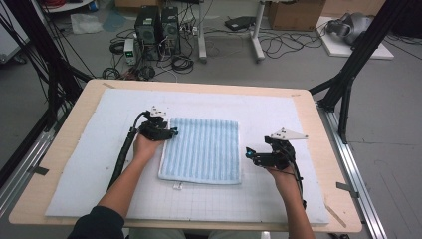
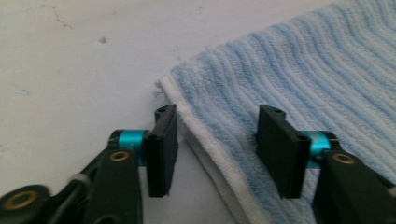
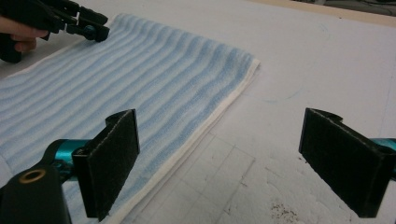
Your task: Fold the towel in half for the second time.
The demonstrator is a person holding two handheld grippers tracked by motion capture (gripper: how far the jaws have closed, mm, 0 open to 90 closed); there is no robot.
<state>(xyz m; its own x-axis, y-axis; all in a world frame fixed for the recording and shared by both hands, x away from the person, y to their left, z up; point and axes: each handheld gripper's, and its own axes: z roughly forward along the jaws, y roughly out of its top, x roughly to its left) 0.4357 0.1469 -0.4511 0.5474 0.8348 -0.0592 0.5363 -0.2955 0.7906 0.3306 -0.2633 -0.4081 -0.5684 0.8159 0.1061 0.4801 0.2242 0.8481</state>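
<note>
A folded blue striped towel point(image 1: 203, 151) lies flat near the middle of a white mat point(image 1: 89, 149) covering a wooden table point(image 1: 67, 137), as a person works at it with 2 grippers. The left gripper point(image 1: 171, 132) sits at the towel's far left corner, its jaws half parted and straddling the white hem there: 1 pad rests over the blue pile, the other stands just off the edge above the mat, and neither presses on the cloth. The left hand point(image 1: 145, 147) holding it lies on the mat just beside the towel's left edge. The right gripper point(image 1: 248, 153) hovers just beside the towel's right edge, toward its near corner, jaws spread wide with nothing between them; in the right gripper view 1 pad point(image 3: 113, 161) hangs over the hem, the other over the mat's faint grid lines point(image 3: 219, 182).
</note>
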